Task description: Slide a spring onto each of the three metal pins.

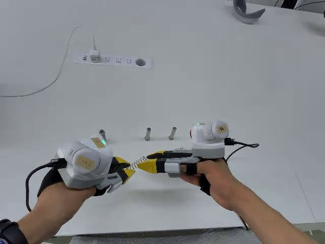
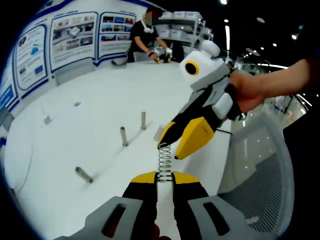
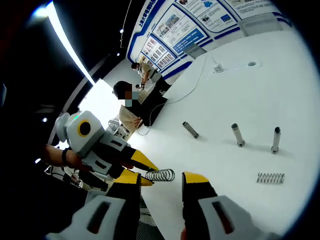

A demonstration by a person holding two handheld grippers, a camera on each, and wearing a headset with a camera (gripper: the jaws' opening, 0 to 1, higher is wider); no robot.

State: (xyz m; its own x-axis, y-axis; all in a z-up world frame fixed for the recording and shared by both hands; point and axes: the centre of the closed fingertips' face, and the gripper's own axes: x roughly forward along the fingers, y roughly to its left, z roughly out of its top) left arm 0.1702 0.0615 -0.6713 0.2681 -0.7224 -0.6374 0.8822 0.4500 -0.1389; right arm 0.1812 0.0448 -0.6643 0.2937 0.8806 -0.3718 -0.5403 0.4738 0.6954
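Three short metal pins stand in a row on the white table: left pin (image 1: 102,134), middle pin (image 1: 148,133), right pin (image 1: 172,133). In the right gripper view the left pin (image 3: 190,130) looks coiled, as if a spring sits on it; the other two (image 3: 237,135) (image 3: 276,139) are bare. My left gripper (image 2: 164,177) is shut on one end of a spring (image 2: 164,159). That spring (image 1: 137,163) reaches toward my right gripper (image 1: 145,165), whose jaws (image 3: 162,182) stand open around its free end (image 3: 160,175). Another spring (image 3: 270,177) lies loose near the pins.
A white power strip (image 1: 111,60) with a plug and cable lies at the back left. A grey curved object (image 1: 247,12) rests at the far right corner. The table's front edge runs just below my hands. People (image 2: 150,35) work at a distant table.
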